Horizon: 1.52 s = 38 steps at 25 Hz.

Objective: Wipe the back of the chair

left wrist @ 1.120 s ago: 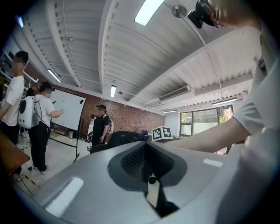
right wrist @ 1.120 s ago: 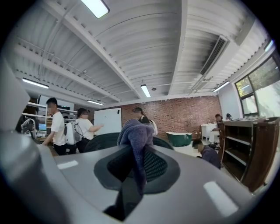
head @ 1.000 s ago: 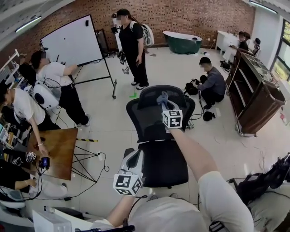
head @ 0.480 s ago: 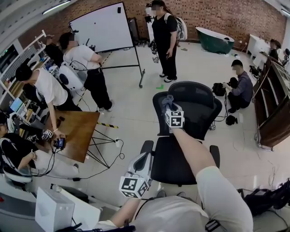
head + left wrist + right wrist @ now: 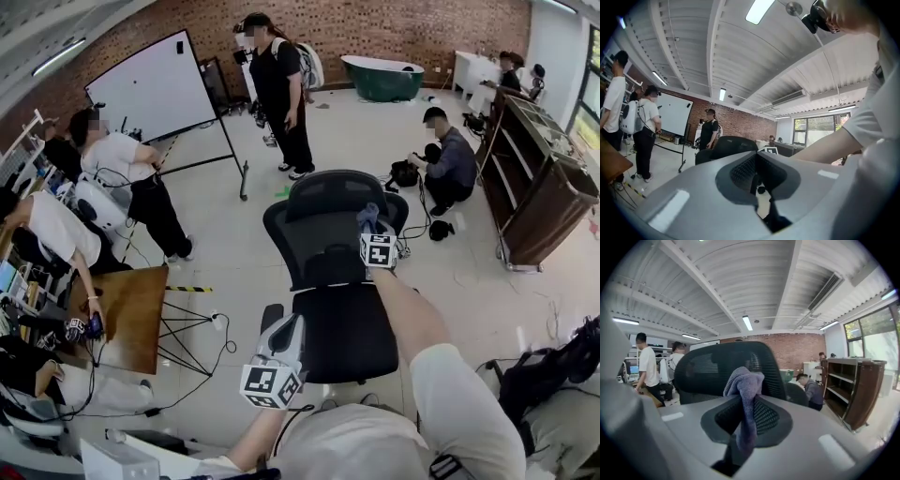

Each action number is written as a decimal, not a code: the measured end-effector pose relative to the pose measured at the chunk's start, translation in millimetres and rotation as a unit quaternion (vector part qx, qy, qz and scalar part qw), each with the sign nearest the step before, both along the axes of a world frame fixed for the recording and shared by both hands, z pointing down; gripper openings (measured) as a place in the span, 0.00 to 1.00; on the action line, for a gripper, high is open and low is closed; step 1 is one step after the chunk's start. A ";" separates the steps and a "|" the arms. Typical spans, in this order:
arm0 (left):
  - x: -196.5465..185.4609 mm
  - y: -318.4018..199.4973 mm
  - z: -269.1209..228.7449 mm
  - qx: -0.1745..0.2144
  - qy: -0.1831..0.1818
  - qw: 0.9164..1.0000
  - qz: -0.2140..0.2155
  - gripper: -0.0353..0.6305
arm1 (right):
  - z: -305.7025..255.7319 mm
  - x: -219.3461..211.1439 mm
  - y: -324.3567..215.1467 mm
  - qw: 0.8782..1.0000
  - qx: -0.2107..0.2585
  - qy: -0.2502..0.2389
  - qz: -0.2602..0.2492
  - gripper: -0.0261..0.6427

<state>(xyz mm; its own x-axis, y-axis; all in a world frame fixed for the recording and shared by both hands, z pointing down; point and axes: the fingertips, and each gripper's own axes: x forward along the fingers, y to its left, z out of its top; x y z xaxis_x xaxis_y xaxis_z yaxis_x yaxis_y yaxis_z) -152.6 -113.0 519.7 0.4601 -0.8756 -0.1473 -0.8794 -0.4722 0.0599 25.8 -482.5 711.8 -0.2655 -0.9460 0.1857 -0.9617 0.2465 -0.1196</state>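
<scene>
A black mesh office chair (image 5: pixel 323 220) stands in front of me, its backrest facing me. My right gripper (image 5: pixel 369 223) is shut on a purple-grey cloth (image 5: pixel 367 215), held against the upper right part of the backrest. In the right gripper view the cloth (image 5: pixel 745 387) sticks up from between the jaws, with the chair's mesh back (image 5: pixel 705 369) just behind it. My left gripper (image 5: pixel 287 326) hangs low by the chair's left armrest, shut and holding nothing. The left gripper view shows the chair (image 5: pixel 731 145) beyond the jaws.
A person (image 5: pixel 279 89) stands behind the chair and another (image 5: pixel 452 167) crouches at the right. A whiteboard on a stand (image 5: pixel 155 89), a wooden table (image 5: pixel 122 314) with people around it, a brown shelf cart (image 5: pixel 539 187) and floor cables (image 5: pixel 202 352) surround the chair.
My right gripper has carried the cloth a little to the right across the chair's backrest. The left gripper has stayed low by the armrest.
</scene>
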 end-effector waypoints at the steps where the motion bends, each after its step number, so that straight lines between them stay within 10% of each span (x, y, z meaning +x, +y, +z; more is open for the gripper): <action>1: 3.2 -2.5 0.0 -0.001 0.002 1.000 0.010 0.14 | 1.0 13.7 2.9 1.000 -0.003 0.002 0.012 0.11; 8: 30.3 -9.1 -1.8 -0.003 0.003 0.998 0.063 0.14 | -16.7 35.7 13.7 1.000 0.010 0.004 0.015 0.11; 13: 25.3 -3.7 8.7 -0.007 0.000 0.999 0.050 0.14 | 0.5 -36.7 23.1 0.999 0.008 0.027 -0.035 0.11; 24: 47.5 -55.4 -12.9 -0.049 -0.023 0.992 -0.116 0.14 | 32.3 -205.2 -74.8 0.972 -0.042 0.011 -0.231 0.11; 32: -5.3 -104.2 24.9 -0.093 -0.026 0.981 -0.168 0.14 | 52.4 -228.0 -164.7 0.974 -0.063 0.019 -0.216 0.11; 38: -16.3 -106.2 4.8 -0.079 -0.012 0.989 -0.125 0.14 | 48.7 -166.7 -155.5 0.985 -0.063 0.023 -0.157 0.11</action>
